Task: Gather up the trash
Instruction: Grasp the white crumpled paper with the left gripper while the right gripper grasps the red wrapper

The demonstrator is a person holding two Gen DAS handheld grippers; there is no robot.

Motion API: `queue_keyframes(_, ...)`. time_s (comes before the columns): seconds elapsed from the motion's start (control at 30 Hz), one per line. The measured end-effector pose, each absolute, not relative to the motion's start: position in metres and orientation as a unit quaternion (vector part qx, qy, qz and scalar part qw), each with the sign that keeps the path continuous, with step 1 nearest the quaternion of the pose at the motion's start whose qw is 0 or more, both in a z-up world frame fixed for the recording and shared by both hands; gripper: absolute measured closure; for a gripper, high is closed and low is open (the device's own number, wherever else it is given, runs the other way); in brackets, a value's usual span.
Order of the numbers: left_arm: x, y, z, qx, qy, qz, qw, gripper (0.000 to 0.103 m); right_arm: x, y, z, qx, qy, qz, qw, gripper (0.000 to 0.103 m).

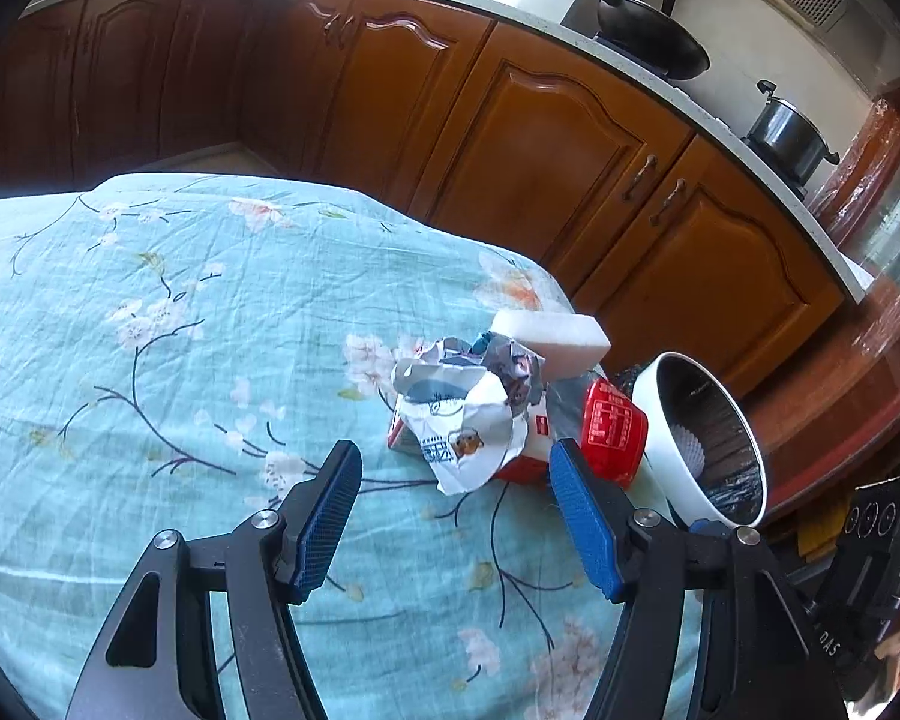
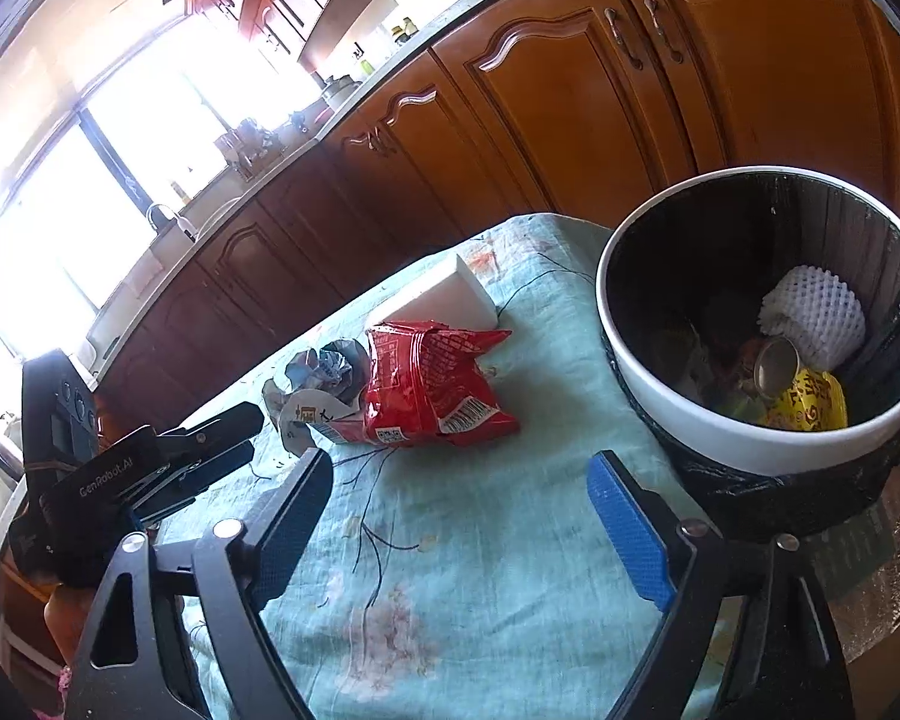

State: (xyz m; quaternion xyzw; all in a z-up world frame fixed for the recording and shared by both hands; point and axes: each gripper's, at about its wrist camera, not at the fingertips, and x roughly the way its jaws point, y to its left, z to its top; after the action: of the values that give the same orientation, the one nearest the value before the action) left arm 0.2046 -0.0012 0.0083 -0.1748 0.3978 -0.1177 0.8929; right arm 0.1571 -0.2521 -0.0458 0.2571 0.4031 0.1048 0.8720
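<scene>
A crumpled white and grey paper wrapper [image 1: 468, 414] lies on the teal floral tablecloth [image 1: 150, 360], with a red snack bag [image 1: 612, 432] and a white foam block [image 1: 552, 333] beside it. My left gripper [image 1: 453, 480] is open and empty just in front of the wrapper. In the right wrist view the red bag [image 2: 432, 384], wrapper [image 2: 318, 384] and foam block [image 2: 444, 294] lie ahead of my right gripper [image 2: 462, 480], which is open and empty. The white bin with a black liner [image 2: 642, 372] stands at the right and holds a foam net, a can and a yellow packet.
Brown kitchen cabinets [image 1: 540, 150] stand behind the table. A wok [image 1: 648, 39] and a pot [image 1: 789, 132] sit on the counter. The bin [image 1: 678, 438] stands at the table's right edge. The left gripper's body [image 2: 120, 468] shows at the left of the right wrist view.
</scene>
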Motion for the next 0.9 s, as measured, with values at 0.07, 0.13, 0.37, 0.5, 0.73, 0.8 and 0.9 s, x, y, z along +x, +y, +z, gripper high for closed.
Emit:
queue_keyframes(0.07, 0.214, -0.005, 0.005, -0.173, 0.398, -0.113, 0.894, 0.040, 0.166, -0.249, -0.046, 0.256, 0.406, 0.109, 0.870, 0.028)
queue_keyframes(0.13, 0.223, -0.006, 0.002, -0.171, 0.400, -0.111, 0.894, 0.040, 0.175, -0.246, -0.046, 0.253, 0.406, 0.111, 0.871, 0.035)
queue_keyframes(0.37, 0.243, -0.011, -0.012, -0.158, 0.410, -0.120, 0.890, 0.075, 0.205, -0.232, -0.053, 0.243, 0.418, 0.123, 0.867, 0.049)
queue_keyframes(0.5, 0.239, -0.014, -0.013, -0.140, 0.400, -0.122, 0.897, 0.080, 0.212, -0.221, -0.056, 0.227, 0.430, 0.133, 0.864, 0.092)
queue_keyframes(0.73, 0.220, -0.009, -0.008, -0.144, 0.389, -0.130, 0.901, 0.082, 0.189, -0.222, -0.040, 0.218, 0.408, 0.138, 0.876, 0.095)
queue_keyframes(0.8, 0.213, -0.010, -0.003, -0.144, 0.383, -0.136, 0.902, 0.082, 0.182, -0.227, -0.035, 0.219, 0.401, 0.136, 0.879, 0.095)
queue_keyframes(0.9, 0.202, -0.016, 0.003, -0.140, 0.377, -0.148, 0.903, 0.082, 0.173, -0.237, -0.028, 0.223, 0.393, 0.129, 0.883, 0.095)
